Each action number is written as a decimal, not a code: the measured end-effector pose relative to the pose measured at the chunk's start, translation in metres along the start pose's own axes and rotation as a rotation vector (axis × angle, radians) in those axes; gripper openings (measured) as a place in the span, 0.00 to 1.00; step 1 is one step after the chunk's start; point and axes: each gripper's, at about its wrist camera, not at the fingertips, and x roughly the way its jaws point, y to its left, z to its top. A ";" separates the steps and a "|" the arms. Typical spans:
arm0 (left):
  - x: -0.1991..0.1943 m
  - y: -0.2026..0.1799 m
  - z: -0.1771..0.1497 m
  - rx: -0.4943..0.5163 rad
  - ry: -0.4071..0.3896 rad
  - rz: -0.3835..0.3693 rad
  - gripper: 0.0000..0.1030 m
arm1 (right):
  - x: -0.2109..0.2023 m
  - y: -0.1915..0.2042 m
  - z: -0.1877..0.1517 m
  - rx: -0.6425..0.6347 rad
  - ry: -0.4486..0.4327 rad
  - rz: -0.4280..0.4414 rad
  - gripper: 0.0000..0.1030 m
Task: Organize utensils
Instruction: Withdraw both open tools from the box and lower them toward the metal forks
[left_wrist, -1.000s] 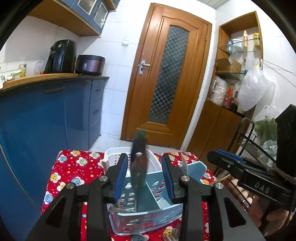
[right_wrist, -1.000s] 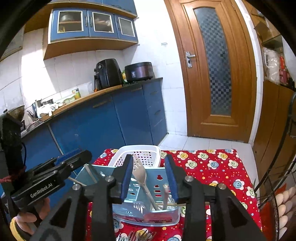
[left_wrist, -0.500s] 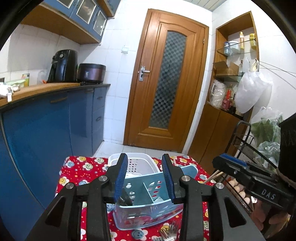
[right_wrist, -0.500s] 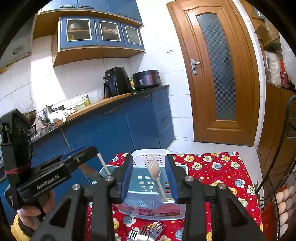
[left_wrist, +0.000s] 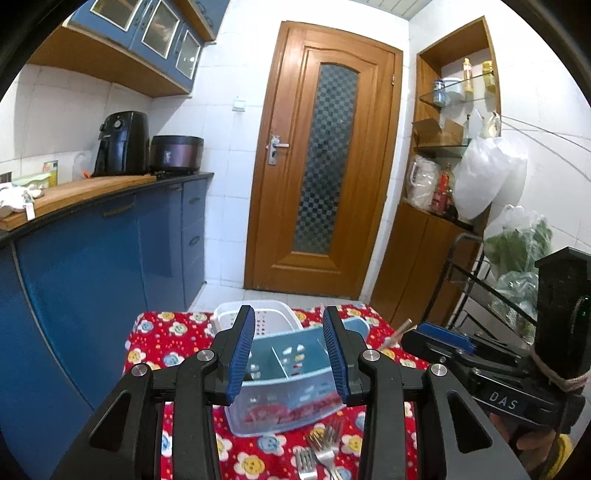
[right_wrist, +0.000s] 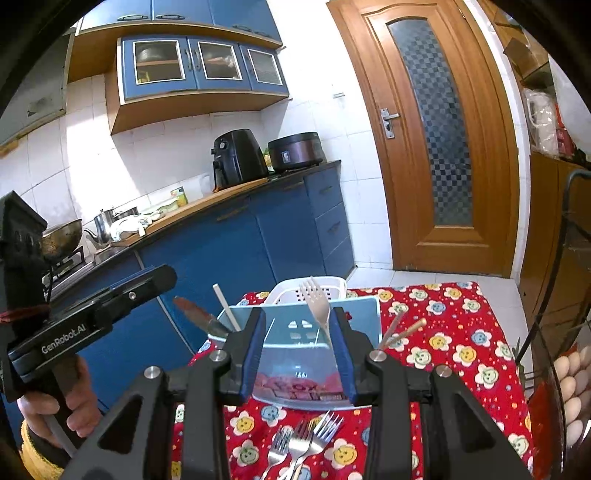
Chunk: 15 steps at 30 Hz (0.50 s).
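Observation:
A blue-and-clear utensil caddy (left_wrist: 284, 384) (right_wrist: 299, 354) stands on the red flowered tablecloth (left_wrist: 162, 343). In the right wrist view a knife (right_wrist: 195, 314), a white straw (right_wrist: 226, 306), a fork (right_wrist: 317, 310) and chopsticks (right_wrist: 400, 330) stand in it. Several loose forks (right_wrist: 299, 441) (left_wrist: 319, 448) lie in front of the caddy. My left gripper (left_wrist: 289, 354) is open and empty, raised above and short of the caddy. My right gripper (right_wrist: 300, 354) is open and empty too, equally raised. Each gripper shows in the other's view: the right (left_wrist: 480, 365), the left (right_wrist: 92, 317).
A white perforated basket (left_wrist: 255, 317) (right_wrist: 314, 290) sits behind the caddy. Blue kitchen cabinets (left_wrist: 92, 266) run along the left. A wire rack (left_wrist: 480, 280) with bags and eggs (right_wrist: 570, 391) stands at the right of the table. A wooden door (left_wrist: 325, 177) is behind.
The left gripper has let go of the knife, which now stands in the caddy. Both grippers have pulled back and up from the caddy, and the fork has stayed in it.

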 end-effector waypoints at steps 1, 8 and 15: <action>-0.002 -0.001 -0.002 0.000 0.004 0.001 0.38 | -0.003 0.000 -0.002 0.003 0.003 0.001 0.38; -0.018 -0.003 -0.020 -0.011 0.042 0.010 0.38 | -0.017 0.000 -0.018 0.022 0.035 0.001 0.38; -0.028 -0.003 -0.039 -0.037 0.087 0.020 0.38 | -0.028 -0.004 -0.037 0.054 0.075 0.008 0.38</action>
